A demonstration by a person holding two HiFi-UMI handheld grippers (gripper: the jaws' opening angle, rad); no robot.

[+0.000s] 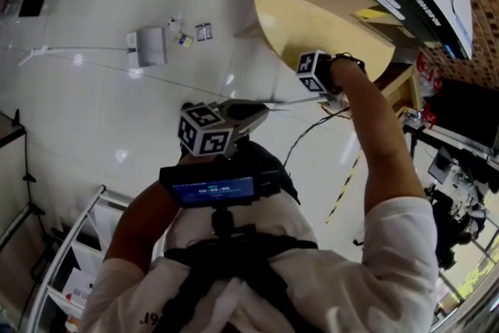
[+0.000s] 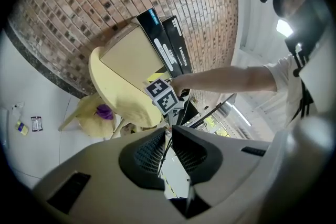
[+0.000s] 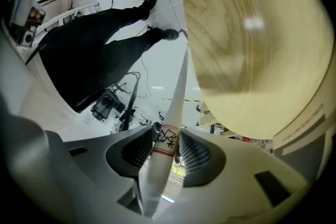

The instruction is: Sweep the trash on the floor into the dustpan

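Indoors, left tongs (image 2: 169, 132) closed together, right tongs (image 3: 168, 139) clamped on white handle (image 3: 178, 86), beside round wooden table (image 3: 247, 34)

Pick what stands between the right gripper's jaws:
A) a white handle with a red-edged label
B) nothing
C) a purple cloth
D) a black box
A: in the right gripper view, the white handle runs between the pads of the right gripper, and its red-edged label sits right at the pads.

Grey dustpan (image 1: 150, 47) on white floor (image 1: 93, 121), small trash (image 1: 203, 31) just beside it, white broom handle (image 3: 167, 139) held aslant
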